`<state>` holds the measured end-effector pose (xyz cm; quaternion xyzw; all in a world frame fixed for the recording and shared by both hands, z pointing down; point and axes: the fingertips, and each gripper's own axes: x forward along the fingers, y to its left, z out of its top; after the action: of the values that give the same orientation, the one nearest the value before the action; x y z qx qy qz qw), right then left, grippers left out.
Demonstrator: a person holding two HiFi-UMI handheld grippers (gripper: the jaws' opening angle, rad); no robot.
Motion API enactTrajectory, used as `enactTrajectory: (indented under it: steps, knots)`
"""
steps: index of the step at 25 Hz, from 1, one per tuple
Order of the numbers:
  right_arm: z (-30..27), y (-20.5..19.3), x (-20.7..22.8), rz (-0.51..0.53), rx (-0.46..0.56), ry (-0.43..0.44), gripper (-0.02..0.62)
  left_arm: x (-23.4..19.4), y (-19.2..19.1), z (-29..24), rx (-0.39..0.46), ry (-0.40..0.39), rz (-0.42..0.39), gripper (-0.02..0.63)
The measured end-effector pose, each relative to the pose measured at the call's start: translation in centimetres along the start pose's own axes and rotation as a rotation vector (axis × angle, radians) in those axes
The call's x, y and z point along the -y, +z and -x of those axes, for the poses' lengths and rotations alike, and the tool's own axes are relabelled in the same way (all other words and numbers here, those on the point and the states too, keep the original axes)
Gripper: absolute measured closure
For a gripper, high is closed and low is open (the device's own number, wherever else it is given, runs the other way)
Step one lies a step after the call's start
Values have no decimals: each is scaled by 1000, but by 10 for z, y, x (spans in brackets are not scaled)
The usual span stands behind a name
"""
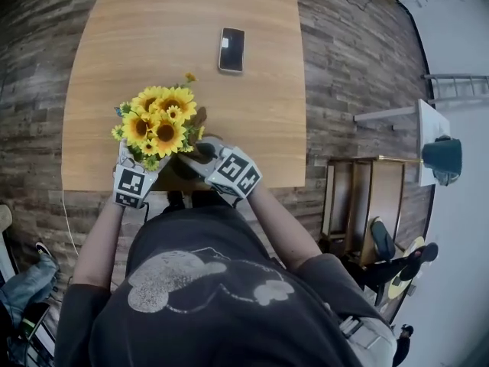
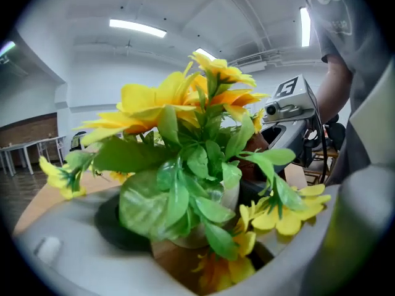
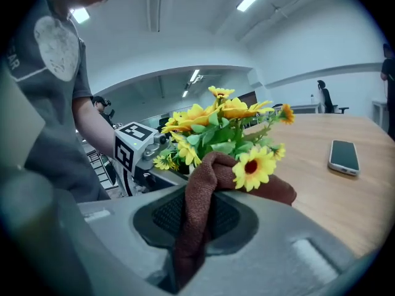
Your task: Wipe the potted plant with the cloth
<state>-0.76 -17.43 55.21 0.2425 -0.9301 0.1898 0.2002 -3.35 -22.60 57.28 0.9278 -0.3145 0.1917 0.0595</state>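
The potted plant, a bunch of yellow sunflowers with green leaves, stands near the front edge of the wooden table. My left gripper has its jaws set wide around the pale pot, gripping it; leaves hide where the pads touch. In the head view it comes in under the blooms from the left. My right gripper is shut on a brown cloth, which bunches up against the flowers on the plant's right side.
A phone lies on the table's far side, beyond the plant. To the right of the table, on the wooden floor, stand a small wooden stand and a white table with a dark lamp.
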Motion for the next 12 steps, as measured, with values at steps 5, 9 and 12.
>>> enactTrajectory:
  steps: [5, 9, 12]
  knots:
    - [13, -5, -6, -34, 10, -16, 540, 7, -1, 4, 1, -151, -56, 132]
    - [29, -9, 10, -69, 26, -81, 540, 7, -1, 4, 2, -199, -81, 130]
    - [41, -11, 30, -81, 31, -146, 540, 5, -2, 3, 3, -165, -64, 124]
